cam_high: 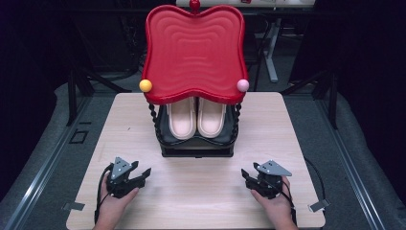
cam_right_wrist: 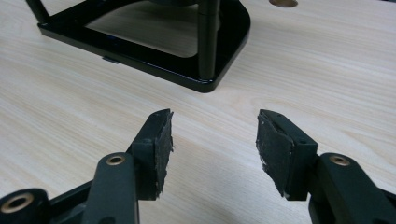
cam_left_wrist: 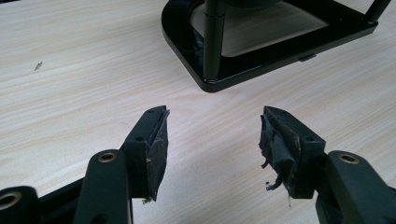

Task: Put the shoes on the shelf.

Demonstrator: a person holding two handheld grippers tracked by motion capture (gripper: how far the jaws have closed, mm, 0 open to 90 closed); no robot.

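Left hand-held gripper (cam_high: 141, 175) and right hand-held gripper (cam_high: 247, 176), lower frame, rest on the table (cam_high: 201, 196), jaws wide apart, empty. Pink slippers (cam_high: 196, 117) sit at centre in the black rack (cam_high: 197, 143) beneath the red tray (cam_high: 194, 52).

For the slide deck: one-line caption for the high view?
Both grippers, left and right, rest open on the table before a red-topped rack holding pale slippers.

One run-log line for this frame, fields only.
left gripper: open, holds nothing | right gripper: open, holds nothing | slippers: paired on rack lower shelf | red tray: on top
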